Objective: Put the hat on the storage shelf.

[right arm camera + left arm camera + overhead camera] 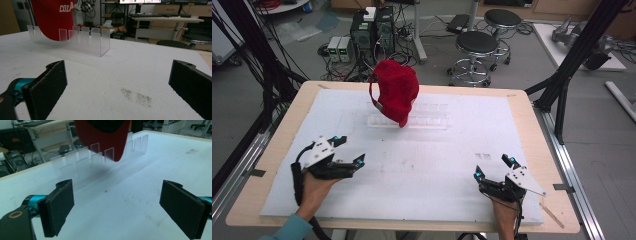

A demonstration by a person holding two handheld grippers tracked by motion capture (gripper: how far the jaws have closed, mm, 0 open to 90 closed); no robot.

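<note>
Two hands come in from the near edge of the table (pixel 272 200), each holding a gripper low over the white mat (pixel 422 175); the left gripper (pixel 348 150) lies nearly level at the near left, its jaws pointing across toward the middle and standing wide apart with nothing between them; the right gripper (pixel 494 167) sits at the near right, well apart from the other, tipped forward and angled toward the far side, its jaws likewise spread wide on bare mat; in the left gripper view both black pads (pixel 60 206) frame open mat, and the right gripper view shows the same, with a small dark smudge (pixel 137 96) on the mat ahead. Farther back, near the middle of the far half, stands a clear slotted rack (pixel 412 117), a long acrylic holder with upright dividers; a red cap (pixel 396 90) stands upright in it, brim down in the slots, white lettering on its front, well clear of both grippers.
</note>
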